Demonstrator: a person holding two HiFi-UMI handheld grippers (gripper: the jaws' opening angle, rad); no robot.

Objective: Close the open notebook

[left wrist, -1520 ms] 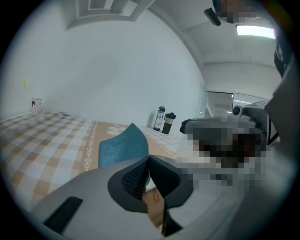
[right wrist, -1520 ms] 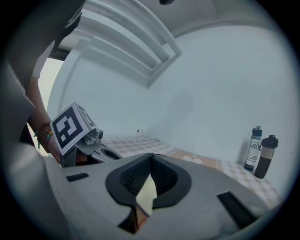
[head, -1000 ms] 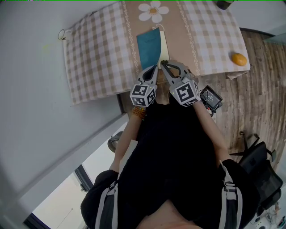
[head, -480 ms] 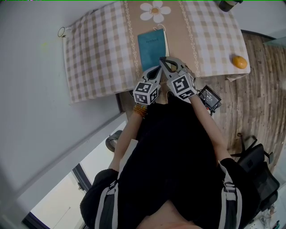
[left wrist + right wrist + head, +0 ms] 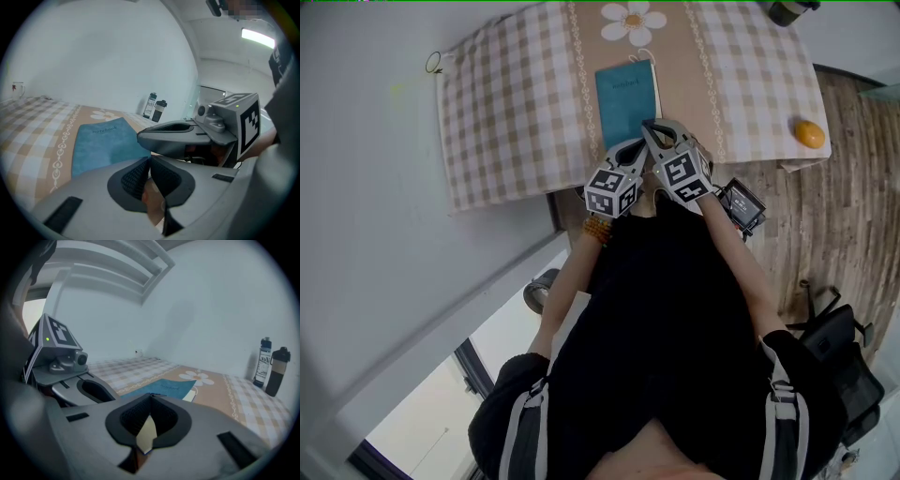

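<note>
**Cover down, grippers at the notebook's near edge**

You are working over the checked table (image 5: 506,103). Its tan runner (image 5: 684,66) is carrying the teal notebook (image 5: 625,98), which is lying flat, title up, and looking closed or very nearly so. Your left gripper (image 5: 150,157) and right gripper (image 5: 151,395) are hanging side by side at its near edge. The left jaws have just been easing open a touch, yet their tips are showing all but together, with nothing between them. The right tips are meeting; a cream sliver is showing through the gap behind them and does not look pinched. A cream page edge (image 5: 189,396) is peeking out along the cover's right side. You are probably finishing best by keeping both jaws together, pressing lightly there, then lifting clear without dragging the cover.
</note>
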